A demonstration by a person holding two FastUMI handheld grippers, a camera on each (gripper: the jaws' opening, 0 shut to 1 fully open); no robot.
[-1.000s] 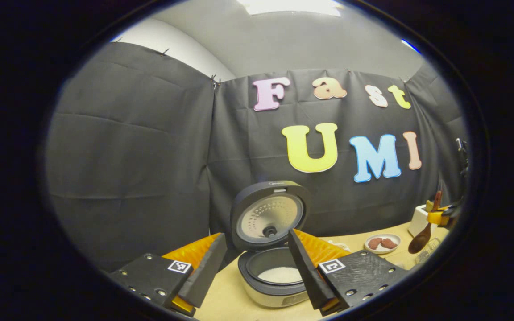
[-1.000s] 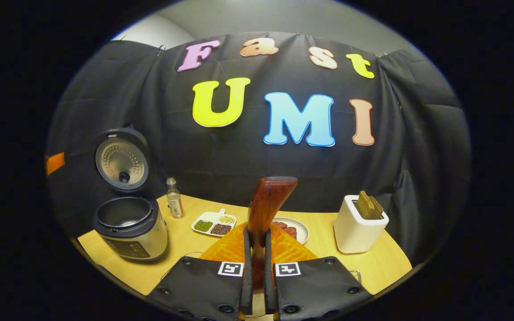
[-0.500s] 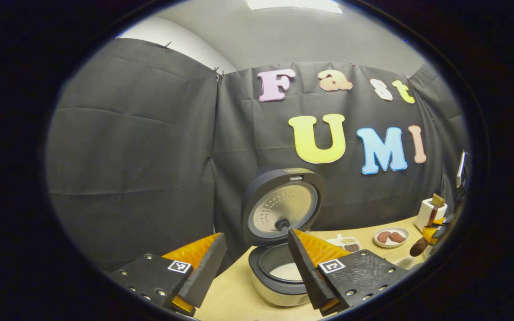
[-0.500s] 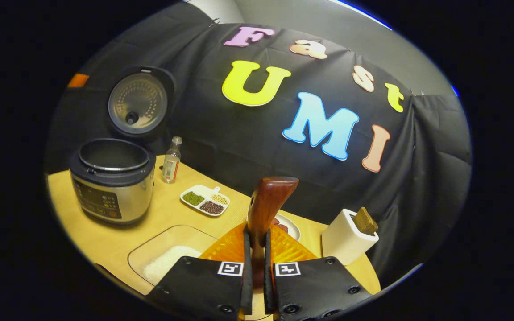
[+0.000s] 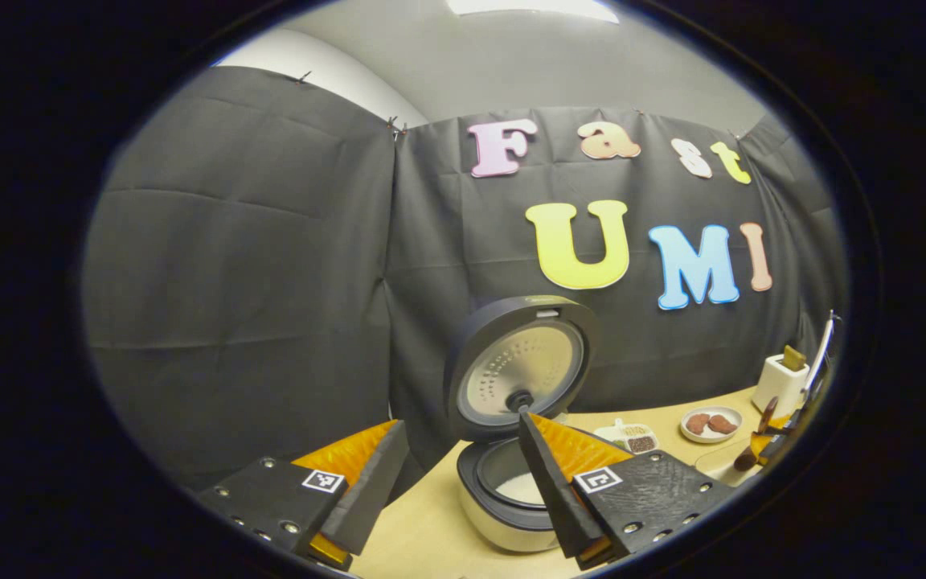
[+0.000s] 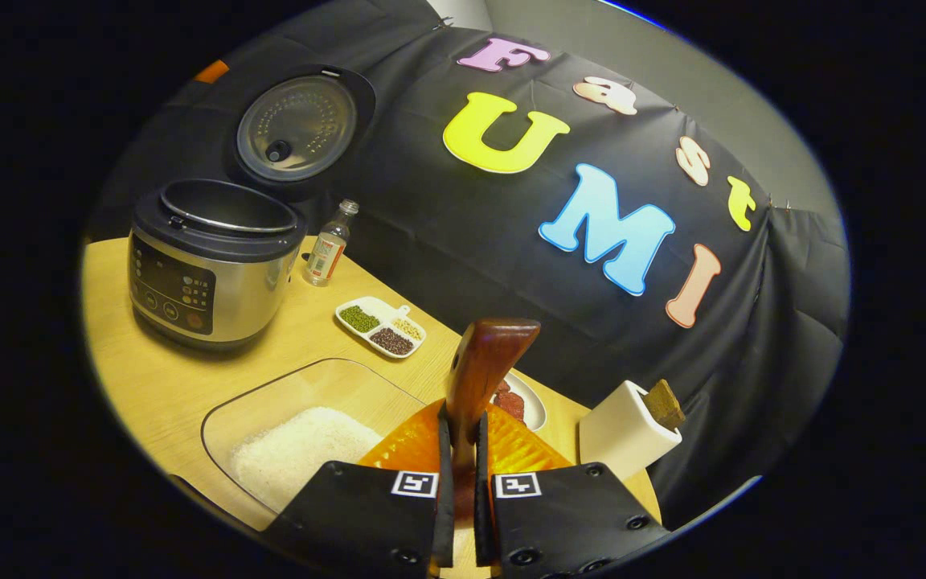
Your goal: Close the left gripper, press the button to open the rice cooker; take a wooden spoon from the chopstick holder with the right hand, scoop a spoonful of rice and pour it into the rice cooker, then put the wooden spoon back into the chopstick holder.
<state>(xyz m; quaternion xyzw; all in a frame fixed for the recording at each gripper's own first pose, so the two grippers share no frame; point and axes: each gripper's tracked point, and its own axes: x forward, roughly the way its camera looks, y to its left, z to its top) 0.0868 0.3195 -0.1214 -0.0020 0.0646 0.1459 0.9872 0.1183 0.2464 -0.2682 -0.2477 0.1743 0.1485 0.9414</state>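
Spoon (image 6: 479, 378) is clamped by right gripper (image 6: 460, 490), handle end up, long axis along the fingers. Left gripper (image 5: 455, 482) is held wide open, nothing gripped, before the open cooker (image 5: 511, 490)

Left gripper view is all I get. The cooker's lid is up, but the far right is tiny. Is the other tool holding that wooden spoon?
Observer: Yes. In the right gripper view the right tool is shut on the wooden spoon, with both fingers pressing its handle.
Operator: Where's the rice it should scoop?
Observer: A heap of white rice lies in a clear glass dish, just left of that tool in its view.
Operator: Anything hiding behind the cooker?
Observer: A small bottle stands beside the rice cooker, on its right in that view.
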